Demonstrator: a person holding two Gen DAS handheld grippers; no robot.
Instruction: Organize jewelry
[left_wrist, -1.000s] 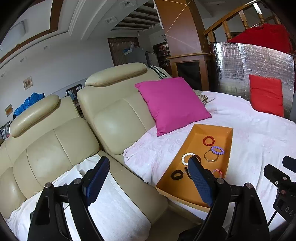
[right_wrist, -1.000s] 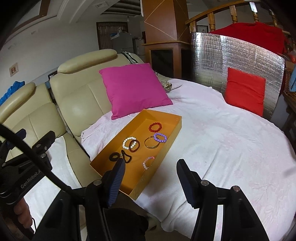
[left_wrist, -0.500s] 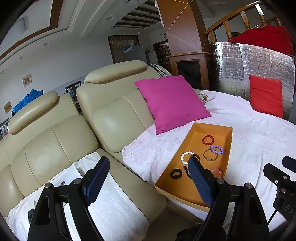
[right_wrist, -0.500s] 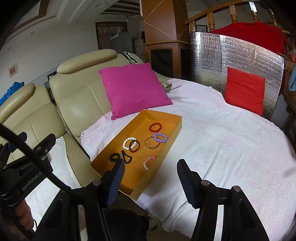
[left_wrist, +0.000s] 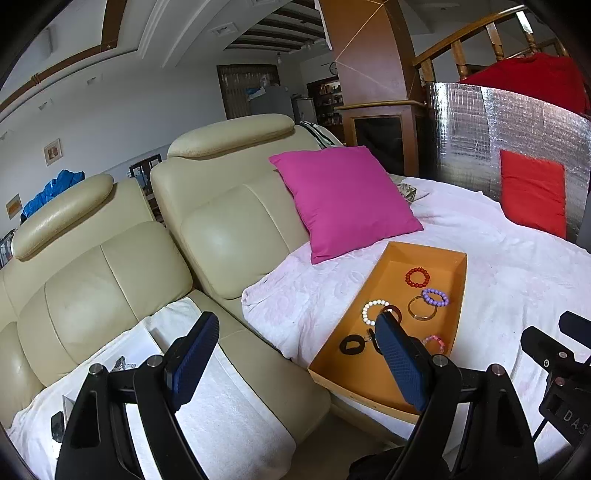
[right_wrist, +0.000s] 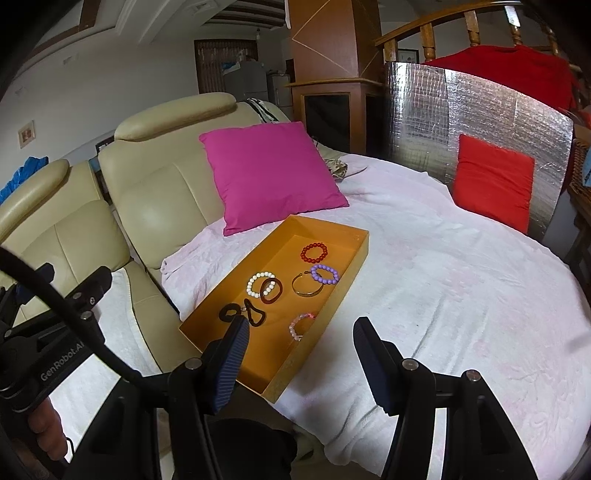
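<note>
An orange tray (right_wrist: 354, 254) (left_wrist: 460, 288) lies on the white-covered table and holds several bracelets: a red bead one (right_wrist: 314, 252), a purple bead one (right_wrist: 325, 274), a gold bangle (right_wrist: 306, 286), a white bead one (right_wrist: 260, 283), a brown ring (right_wrist: 270, 291), black hair ties (right_wrist: 242, 313) and a pink bead one (right_wrist: 301, 325). My right gripper (right_wrist: 299, 332) hovers open short of the tray's near end, nothing between its fingers. Further left, over the sofa seat, my left gripper (left_wrist: 295, 328) is held open and empty.
A magenta cushion (right_wrist: 269, 173) leans behind the tray. A red cushion (right_wrist: 493, 181) rests against a silver foil panel (right_wrist: 480, 118) at the back right. A cream leather sofa (left_wrist: 110, 266) with a white towel (left_wrist: 221, 417) stands left of the table.
</note>
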